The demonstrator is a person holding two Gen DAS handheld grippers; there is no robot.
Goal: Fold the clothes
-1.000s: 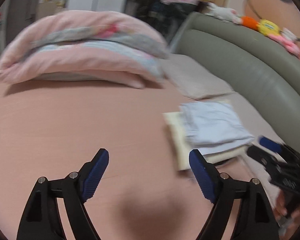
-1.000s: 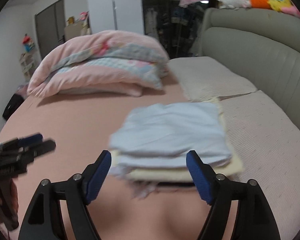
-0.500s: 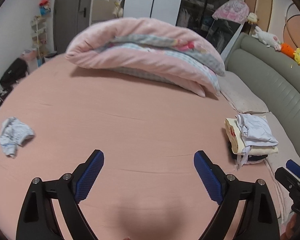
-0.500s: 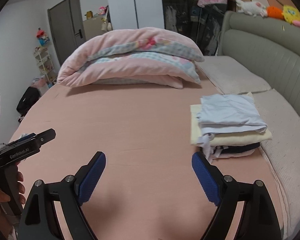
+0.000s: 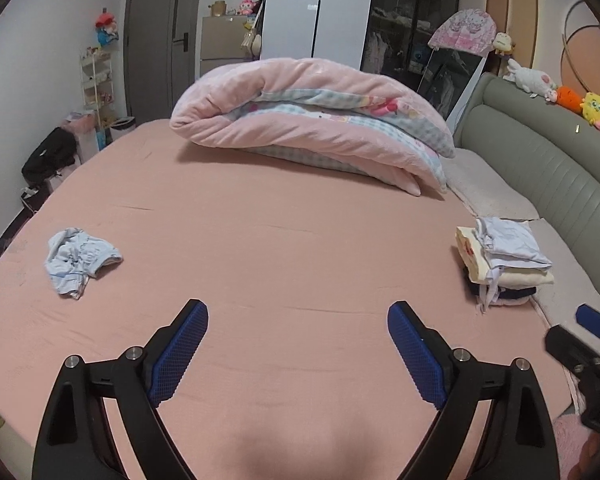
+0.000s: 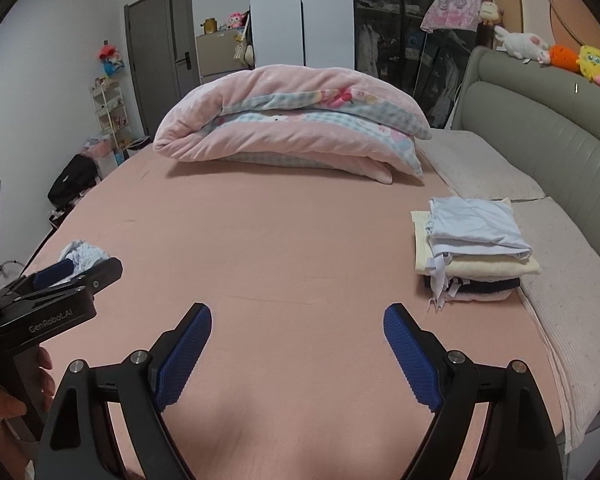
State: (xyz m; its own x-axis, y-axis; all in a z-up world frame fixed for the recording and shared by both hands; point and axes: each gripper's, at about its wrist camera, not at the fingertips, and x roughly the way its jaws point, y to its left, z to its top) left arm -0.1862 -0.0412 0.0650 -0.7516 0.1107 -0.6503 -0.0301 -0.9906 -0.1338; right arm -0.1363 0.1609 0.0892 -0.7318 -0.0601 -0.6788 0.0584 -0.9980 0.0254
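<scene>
My two wrist views sit side by side, low over the bed (image 5: 300,240), facing the folded duvet (image 5: 312,120); both share the clothes stack (image 6: 476,252).

The left gripper (image 5: 298,344) and right gripper (image 6: 297,346) look alike: black arms, round silver screws, and bumpy blue pads (image 6: 184,354) on the inside of each finger. White letters say "GenRobot.AI" on the left gripper's side. Bare pink fingers (image 6: 4,396) show below those letters.
</scene>
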